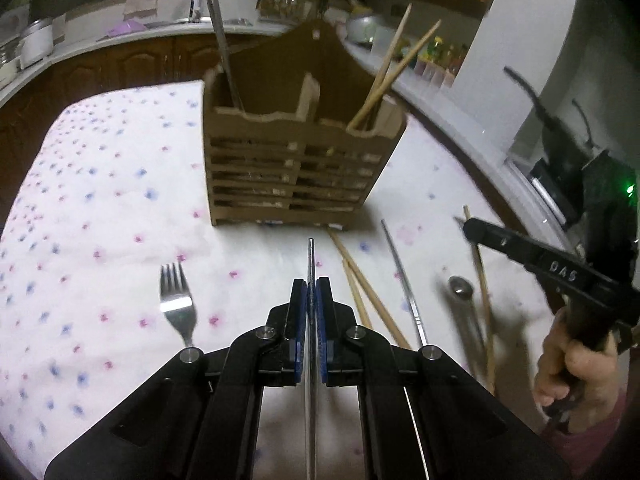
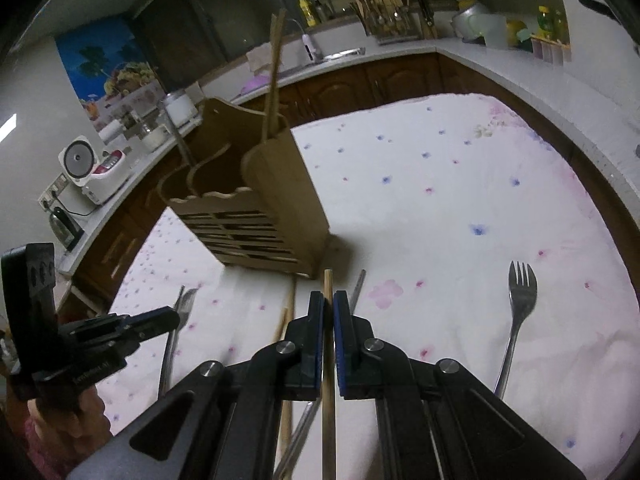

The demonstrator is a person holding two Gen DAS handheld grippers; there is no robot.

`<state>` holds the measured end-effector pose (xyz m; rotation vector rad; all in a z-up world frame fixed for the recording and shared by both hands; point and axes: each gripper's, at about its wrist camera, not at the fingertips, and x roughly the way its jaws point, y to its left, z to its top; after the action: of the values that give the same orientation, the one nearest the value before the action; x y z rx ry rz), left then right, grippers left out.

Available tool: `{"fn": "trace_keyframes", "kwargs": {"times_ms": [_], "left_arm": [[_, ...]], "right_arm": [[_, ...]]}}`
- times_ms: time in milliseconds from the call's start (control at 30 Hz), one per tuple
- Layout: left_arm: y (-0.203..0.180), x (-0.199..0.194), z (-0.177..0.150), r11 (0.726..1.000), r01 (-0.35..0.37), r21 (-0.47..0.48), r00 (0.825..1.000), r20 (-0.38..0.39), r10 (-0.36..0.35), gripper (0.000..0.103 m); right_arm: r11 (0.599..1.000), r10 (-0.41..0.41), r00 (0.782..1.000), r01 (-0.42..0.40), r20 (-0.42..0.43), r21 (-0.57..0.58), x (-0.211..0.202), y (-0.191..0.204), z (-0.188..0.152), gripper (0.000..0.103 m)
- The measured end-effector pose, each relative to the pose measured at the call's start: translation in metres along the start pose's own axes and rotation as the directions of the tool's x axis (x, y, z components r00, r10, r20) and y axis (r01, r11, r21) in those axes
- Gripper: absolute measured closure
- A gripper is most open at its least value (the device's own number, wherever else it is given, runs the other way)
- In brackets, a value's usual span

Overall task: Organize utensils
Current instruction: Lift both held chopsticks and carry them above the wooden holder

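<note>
My left gripper [image 1: 311, 292] is shut on a thin metal utensil [image 1: 311, 254] whose tip sticks out ahead of the pads, above the floral cloth. My right gripper [image 2: 329, 304] is shut on a wooden chopstick [image 2: 328, 280]. The left wrist view shows that gripper [image 1: 468, 226] at the right with its chopstick [image 1: 482, 300] hanging below. The wooden caddy [image 1: 296, 168] stands upright ahead of both. Its left compartment holds a metal utensil [image 1: 224, 48] and its right compartment holds wooden chopsticks [image 1: 392, 68]. A fork [image 1: 178, 304], loose chopsticks [image 1: 360, 292], a metal stick [image 1: 404, 284] and a spoon [image 1: 462, 288] lie on the cloth.
A second fork [image 2: 520, 300] lies on the cloth to the right of my right gripper. The cloth-covered table [image 2: 440, 184] is ringed by a kitchen counter [image 2: 520, 64] with a sink, a dish rack, bottles and a rice cooker [image 2: 86, 172]. A hand [image 1: 568, 364] grips the right tool.
</note>
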<state>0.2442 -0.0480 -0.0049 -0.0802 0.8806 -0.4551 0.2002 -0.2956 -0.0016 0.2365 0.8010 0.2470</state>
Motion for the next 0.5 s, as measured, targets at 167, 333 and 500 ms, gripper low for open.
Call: {"fn": "trace_keyframes", "kwargs": {"times_ms": [167, 333, 500], "left_arm": [[-0.004, -0.031, 0.0, 1.0, 0.012, 0.0, 0.998, 0.064, -0.012, 0.099], [-0.005, -0.054, -0.004, 1.0, 0.022, -0.005, 0.993, 0.12, -0.021, 0.099], [-0.006, -0.076, -0.008, 1.0, 0.023, -0.002, 0.985, 0.169, -0.022, 0.099]], "right_arm": [[1.0, 0.004, 0.998, -0.003, 0.055, -0.021, -0.024, 0.015, 0.0, 0.098], [0.999, 0.008, 0.993, -0.002, 0.119, -0.049, -0.052, 0.031, 0.002, 0.098], [0.997, 0.019, 0.985, -0.007, 0.169, -0.075, -0.074, 0.044, 0.002, 0.098]]}}
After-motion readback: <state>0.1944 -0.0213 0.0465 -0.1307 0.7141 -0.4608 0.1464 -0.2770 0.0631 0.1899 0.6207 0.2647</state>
